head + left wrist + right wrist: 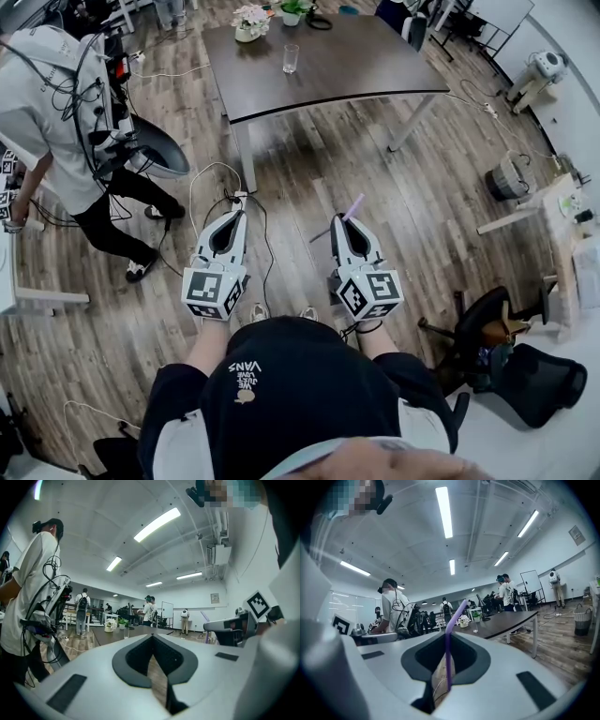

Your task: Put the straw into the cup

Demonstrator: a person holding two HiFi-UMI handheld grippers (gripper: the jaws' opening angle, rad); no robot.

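Observation:
A clear glass cup (291, 58) stands on the dark table (356, 66) far ahead of me, across open wood floor. My right gripper (343, 223) is shut on a purple straw (354, 205), which sticks up and forward past its tips. In the right gripper view the straw (449, 639) runs upright between the jaws, and the cup (475, 626) is small on the table beyond. My left gripper (236, 217) is held level beside the right one, shut with nothing in it. From the left gripper view the cup (126, 632) is also far off.
A potted flower (249, 22) stands on the table behind the cup. A person (56, 122) wearing recording gear stands at the left. Cables (216, 187) lie on the floor ahead of me. An office chair (497, 347) and a bin (511, 175) are to the right.

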